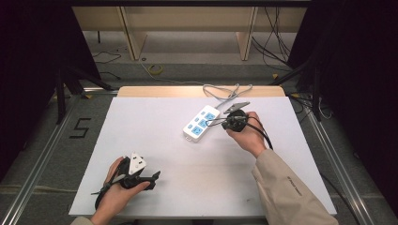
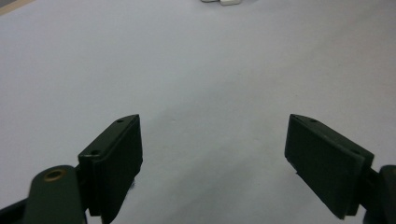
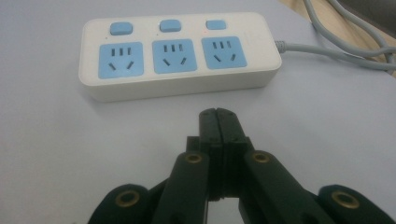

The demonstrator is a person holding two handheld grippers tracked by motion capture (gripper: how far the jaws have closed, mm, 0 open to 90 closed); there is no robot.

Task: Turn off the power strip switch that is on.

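A white power strip (image 1: pixel 201 123) with three blue sockets and three blue switches lies at the middle back of the white table; in the right gripper view the power strip (image 3: pixel 180 53) fills the top. My right gripper (image 3: pixel 218 116) is shut with nothing in it, its tips just short of the strip's near side; from above the right gripper (image 1: pixel 217 121) sits at the strip's right side. My left gripper (image 1: pixel 154 178) rests near the front left of the table. Its pads (image 2: pixel 116 154) stand wide apart over bare table, so it is open and empty.
The strip's grey cable (image 1: pixel 225 91) loops off the back edge of the table (image 1: pixel 155 150). Metal rails run along both sides of the table, and wooden furniture legs and loose wires sit on the floor beyond.
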